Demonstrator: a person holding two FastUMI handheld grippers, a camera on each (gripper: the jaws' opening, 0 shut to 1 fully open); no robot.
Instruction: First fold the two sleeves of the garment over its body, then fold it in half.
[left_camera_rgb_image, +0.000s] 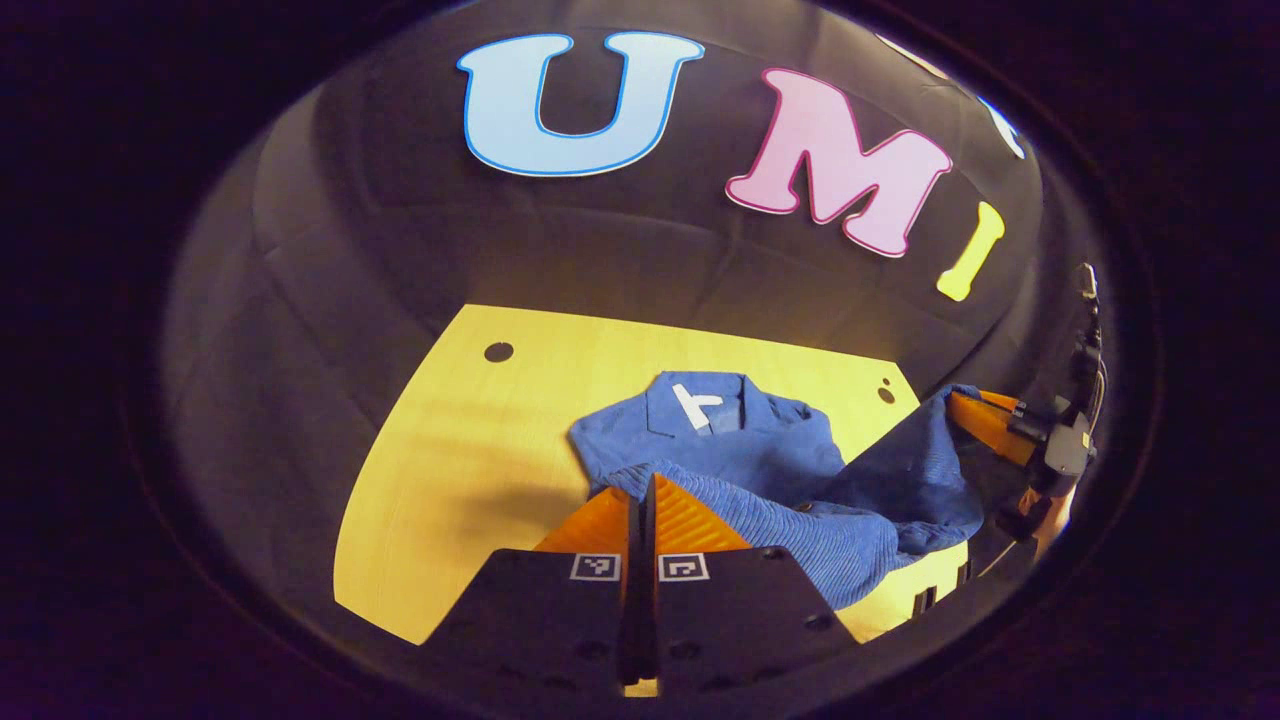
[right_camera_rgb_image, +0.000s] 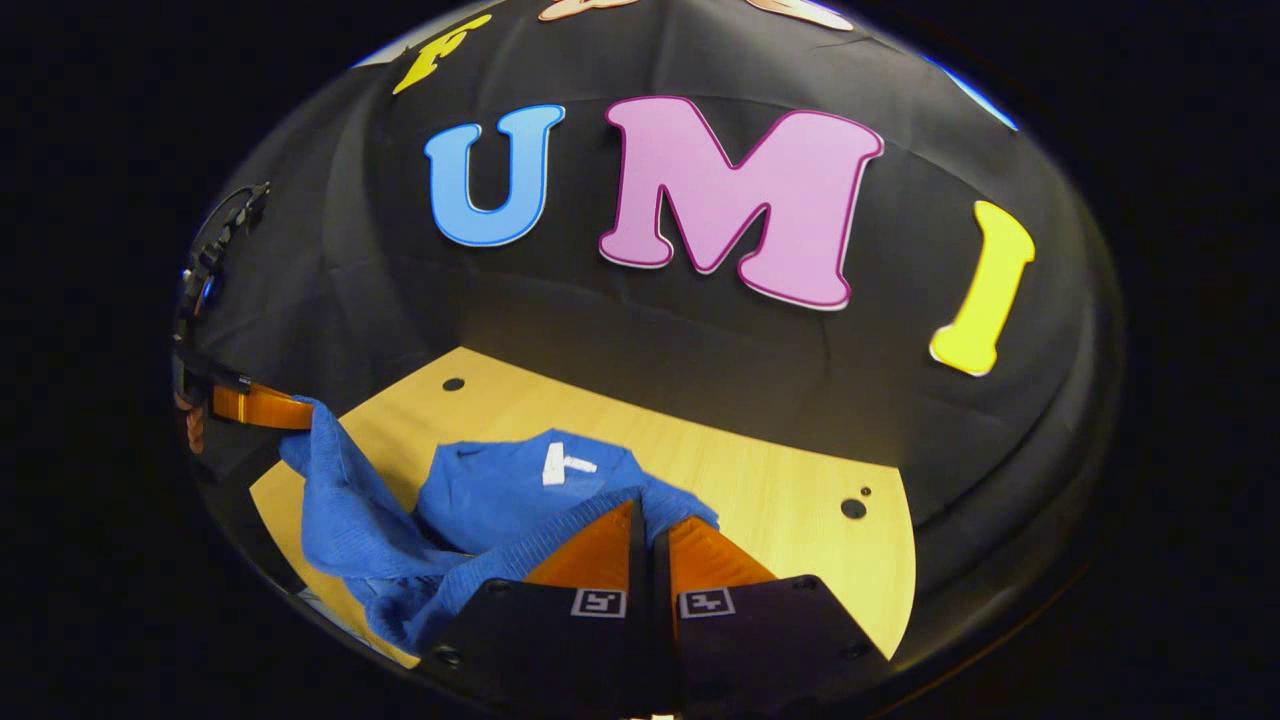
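A blue knit garment (left_camera_rgb_image: 760, 465) lies on the wooden table (left_camera_rgb_image: 470, 440), its collar and white neck label (left_camera_rgb_image: 697, 405) at the far end. My left gripper (left_camera_rgb_image: 643, 482) is shut on a lifted edge of the cloth, which drapes off to the right. At the right of the left gripper view, my right gripper (left_camera_rgb_image: 965, 405) holds another raised part of the same edge. In the right gripper view, the right gripper (right_camera_rgb_image: 650, 512) is shut on the garment (right_camera_rgb_image: 500, 500). The left gripper (right_camera_rgb_image: 300, 412) pinches the cloth high at the left there. The fabric sags between the two.
The table (right_camera_rgb_image: 780, 480) has small round holes (right_camera_rgb_image: 853, 508) near its far corners. The black cloth wall rises right behind it. Bare wood lies left of the garment in the left gripper view and right of it in the right gripper view.
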